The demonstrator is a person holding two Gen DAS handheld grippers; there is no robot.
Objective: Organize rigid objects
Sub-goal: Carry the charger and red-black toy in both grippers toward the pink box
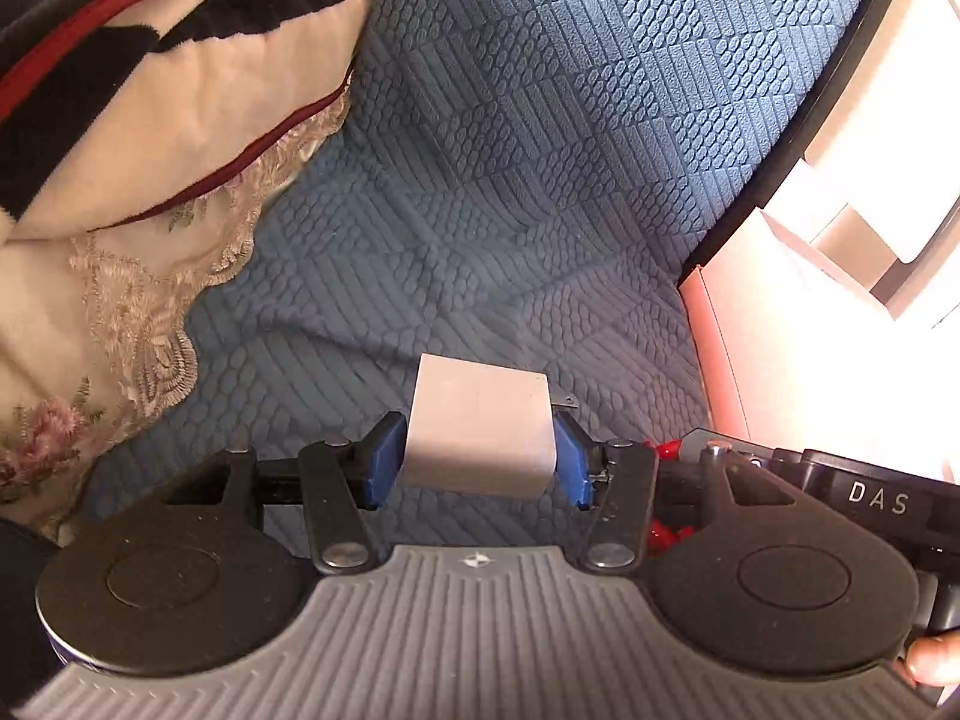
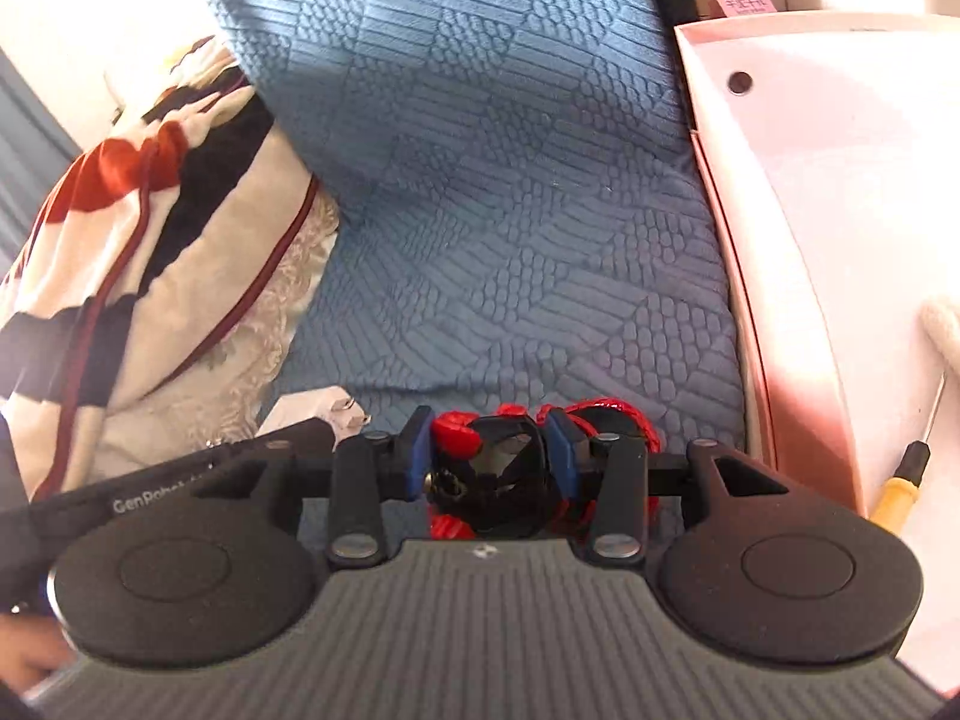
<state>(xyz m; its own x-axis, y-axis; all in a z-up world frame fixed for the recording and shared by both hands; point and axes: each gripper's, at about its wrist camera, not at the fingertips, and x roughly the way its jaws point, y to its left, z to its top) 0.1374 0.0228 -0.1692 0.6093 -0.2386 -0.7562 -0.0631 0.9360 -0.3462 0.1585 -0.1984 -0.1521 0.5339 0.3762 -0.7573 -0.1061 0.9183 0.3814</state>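
Now closed on a white charger block [image 1: 480, 429], left gripper [image 1: 479, 459], pads flat on its smooth sides; light, stiff, probably slippery. Clamped narrowly on a red-and-black toy figure [image 2: 489, 468], right gripper [image 2: 489, 462]; bumpy, maybe fragile, best taken at the body. Beyond, blue quilted cover [image 2: 480, 210], then pink box [image 2: 798, 228].

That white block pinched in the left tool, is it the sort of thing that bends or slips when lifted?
The white block looks stiff: its flat faces stay square between the left tool's blue pads. Its smooth sides might slip, though the pads hold it across opposite faces. With metal prongs at one end, it is probably a charger, fairly light.
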